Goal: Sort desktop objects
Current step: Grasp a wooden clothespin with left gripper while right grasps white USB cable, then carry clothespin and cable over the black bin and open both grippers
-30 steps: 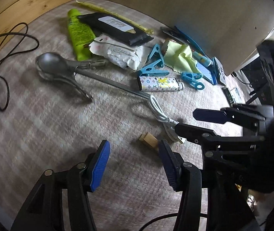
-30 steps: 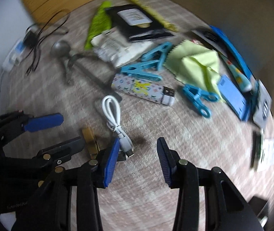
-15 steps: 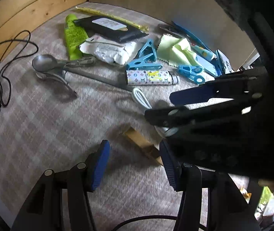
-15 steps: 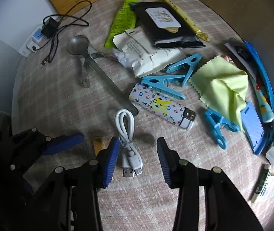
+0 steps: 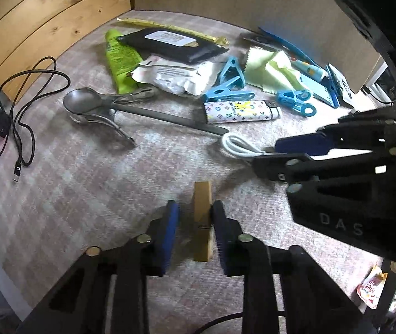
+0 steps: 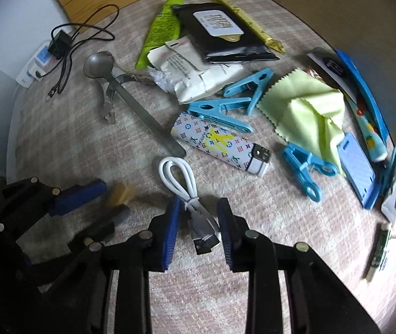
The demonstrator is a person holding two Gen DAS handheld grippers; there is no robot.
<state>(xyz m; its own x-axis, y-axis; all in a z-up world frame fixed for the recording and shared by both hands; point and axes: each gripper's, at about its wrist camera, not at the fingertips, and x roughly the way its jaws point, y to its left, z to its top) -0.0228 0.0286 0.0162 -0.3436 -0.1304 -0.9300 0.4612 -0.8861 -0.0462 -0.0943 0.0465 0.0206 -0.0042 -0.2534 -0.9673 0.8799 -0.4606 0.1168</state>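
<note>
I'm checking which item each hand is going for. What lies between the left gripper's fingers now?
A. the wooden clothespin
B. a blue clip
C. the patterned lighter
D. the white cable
A: in the left wrist view the wooden clothespin sits between the left gripper fingers, while the white cable lies between the right gripper fingers.

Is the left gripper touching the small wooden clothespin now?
Touching. The left wrist view shows the small wooden clothespin between the left gripper, its right pad against it; the other side shows a gap.
</note>
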